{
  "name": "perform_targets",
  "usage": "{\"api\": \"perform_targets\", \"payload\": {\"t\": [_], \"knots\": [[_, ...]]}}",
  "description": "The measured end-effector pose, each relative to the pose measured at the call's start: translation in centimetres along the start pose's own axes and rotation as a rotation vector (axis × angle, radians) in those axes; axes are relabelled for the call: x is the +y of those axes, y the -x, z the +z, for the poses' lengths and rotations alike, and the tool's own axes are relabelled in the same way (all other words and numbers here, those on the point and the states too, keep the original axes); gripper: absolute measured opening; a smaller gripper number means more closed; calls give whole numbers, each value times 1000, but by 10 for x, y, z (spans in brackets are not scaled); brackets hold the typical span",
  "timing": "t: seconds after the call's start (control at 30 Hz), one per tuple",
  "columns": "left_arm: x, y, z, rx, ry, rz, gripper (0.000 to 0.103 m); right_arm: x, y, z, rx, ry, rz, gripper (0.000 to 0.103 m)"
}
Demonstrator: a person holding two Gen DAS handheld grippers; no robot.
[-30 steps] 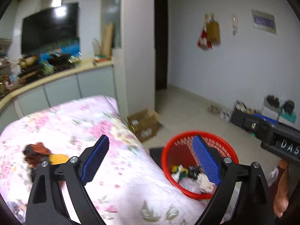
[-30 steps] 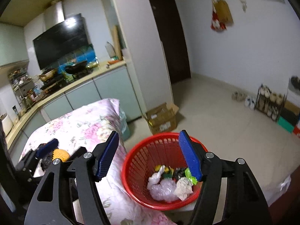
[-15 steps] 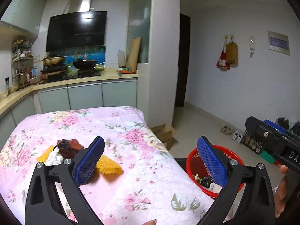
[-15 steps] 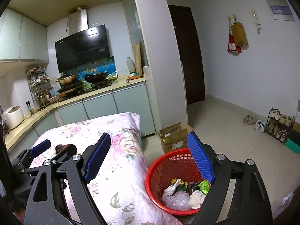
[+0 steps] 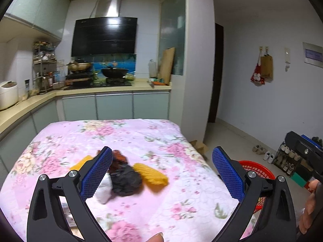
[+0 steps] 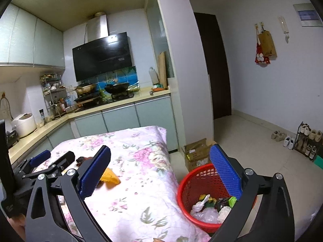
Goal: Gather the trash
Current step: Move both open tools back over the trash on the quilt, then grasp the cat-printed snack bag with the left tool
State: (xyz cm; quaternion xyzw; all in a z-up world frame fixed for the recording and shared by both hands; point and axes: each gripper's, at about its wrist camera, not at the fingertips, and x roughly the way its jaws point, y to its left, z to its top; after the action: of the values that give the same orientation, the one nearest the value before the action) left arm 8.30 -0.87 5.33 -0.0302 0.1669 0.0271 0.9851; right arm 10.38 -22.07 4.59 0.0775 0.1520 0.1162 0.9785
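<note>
Left gripper [image 5: 162, 170]: jaws spread wide, empty, above a table with a pink floral cloth [image 5: 129, 135]. On the cloth between its fingers lies a trash pile [image 5: 125, 178]: a dark crumpled scrap, a white piece, yellow pieces. Right gripper [image 6: 160, 170]: jaws opening, nothing between them. Beyond it, on the floor beside the table, a red basket [image 6: 193, 183] holds wrappers and crumpled plastic.

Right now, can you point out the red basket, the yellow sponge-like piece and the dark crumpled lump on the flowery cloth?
red basket [image 6: 198, 178]: right wrist view, on its mesh wall.
yellow sponge-like piece [image 5: 154, 174]: left wrist view, on its top face.
dark crumpled lump [image 5: 126, 182]: left wrist view, on its middle.
</note>
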Motion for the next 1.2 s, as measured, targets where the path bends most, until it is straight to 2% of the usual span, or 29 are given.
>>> {"api": "perform_targets", "payload": {"t": [0.17, 0.37, 0.47, 0.57, 0.73, 1.03, 1.2], "knots": [[33, 14, 2, -11, 41, 50, 96, 10, -3, -3, 34, 6, 16, 96], [92, 32, 8, -23, 104, 186, 96, 21, -6, -9, 57, 32, 35, 96], [118, 34, 7, -1, 111, 253, 96, 24, -6, -10, 67, 39, 44, 96], [146, 29, -1, 54, 129, 304, 96, 25, -8, -11, 80, 39, 48, 96], [180, 12, -32, 216, 173, 291, 96, 26, -12, -15, 112, 33, 54, 96], [177, -26, -78, 388, 180, 208, 95, 31, -18, -22, 145, 43, 64, 96], [177, -44, -91, 447, 209, 191, 94, 26, -20, -23, 154, 24, 58, 96]]}}
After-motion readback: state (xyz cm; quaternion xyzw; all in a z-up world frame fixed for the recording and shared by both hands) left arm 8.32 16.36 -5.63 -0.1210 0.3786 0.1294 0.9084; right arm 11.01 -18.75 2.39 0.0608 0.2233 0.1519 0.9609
